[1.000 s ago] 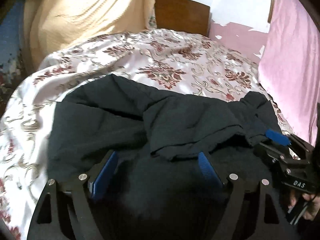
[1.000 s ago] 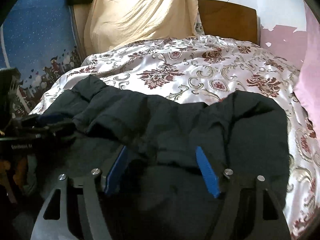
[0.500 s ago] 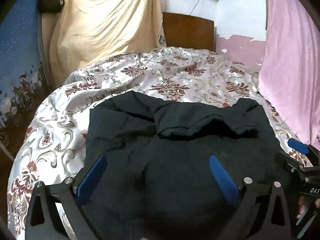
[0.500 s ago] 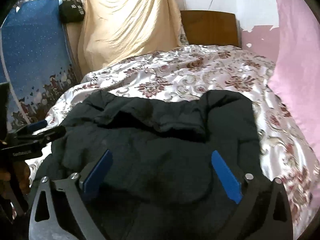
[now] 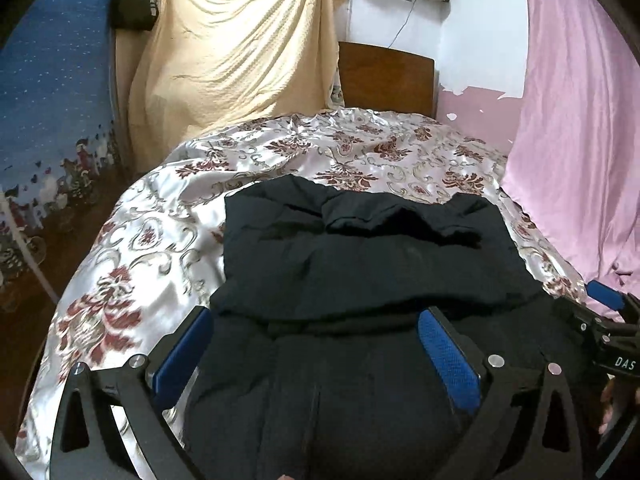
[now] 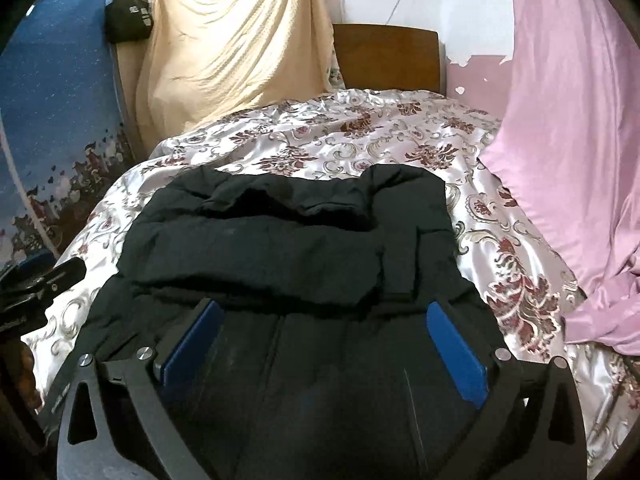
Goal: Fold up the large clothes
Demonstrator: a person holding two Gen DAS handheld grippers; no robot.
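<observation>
A black padded jacket (image 5: 360,264) lies on the bed, its far part folded back over the near part in a rumpled layer. My left gripper (image 5: 316,340) hangs above the jacket's near half. It is open wide and its blue pads (image 5: 448,364) hold nothing. My right gripper (image 6: 324,332) stands the same way over the jacket (image 6: 280,248), open and empty. Each gripper shows in the other's view: the right gripper (image 5: 608,320) at the jacket's right edge, the left gripper (image 6: 40,284) at its left edge.
A glossy floral bedcover (image 5: 160,240) lies under the jacket. A pink curtain (image 5: 580,140) hangs along the bed's right side. At the head are a wooden headboard (image 5: 384,76) and a beige cloth (image 5: 240,60). A blue patterned cloth (image 5: 48,100) and a black bag (image 5: 134,4) hang on the left.
Both grippers' jaws have spread wider and let go of the folded layer. Both have drawn back and risen, so more of the bed and room shows. The fold stays on the jacket.
</observation>
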